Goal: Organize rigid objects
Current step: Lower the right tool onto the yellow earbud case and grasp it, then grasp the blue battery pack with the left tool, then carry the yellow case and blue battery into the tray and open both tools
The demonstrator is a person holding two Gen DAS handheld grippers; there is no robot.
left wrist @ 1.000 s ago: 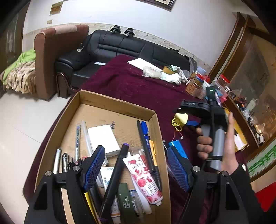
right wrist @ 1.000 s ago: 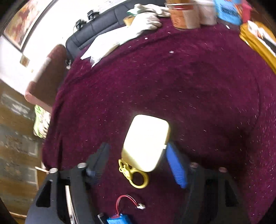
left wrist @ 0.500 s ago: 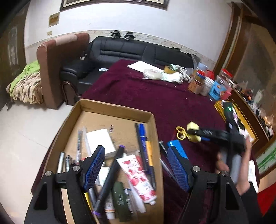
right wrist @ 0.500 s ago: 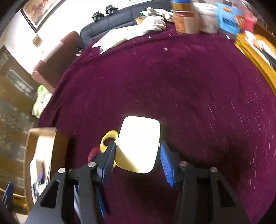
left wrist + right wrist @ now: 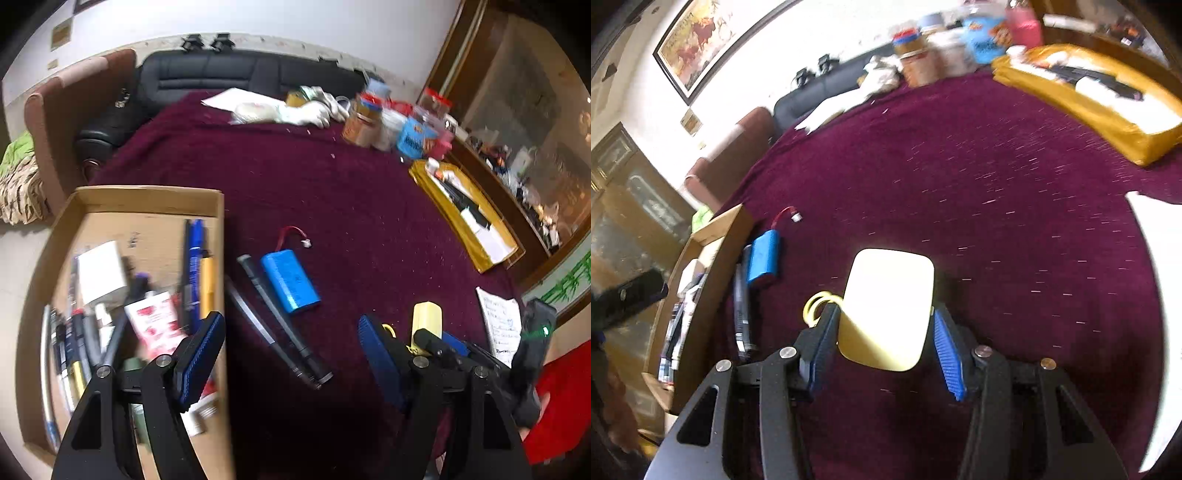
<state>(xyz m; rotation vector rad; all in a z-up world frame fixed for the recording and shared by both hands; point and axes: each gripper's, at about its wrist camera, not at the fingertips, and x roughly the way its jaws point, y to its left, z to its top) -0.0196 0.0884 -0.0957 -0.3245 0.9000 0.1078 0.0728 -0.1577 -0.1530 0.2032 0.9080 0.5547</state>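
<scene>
No lettering is coming through clearly: print on the blue snack packet (image 5: 410,139), the white-and-red tube (image 5: 157,325) in the cardboard box (image 5: 147,197) and the handwritten white note sheet (image 5: 500,325) is blurring beyond reading

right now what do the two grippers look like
Both are matte black frames with silver screws and triangular cut-outs. The left gripper and right gripper carry ribbed blue pads on their fingers. The right gripper's handle shows a green light.
</scene>
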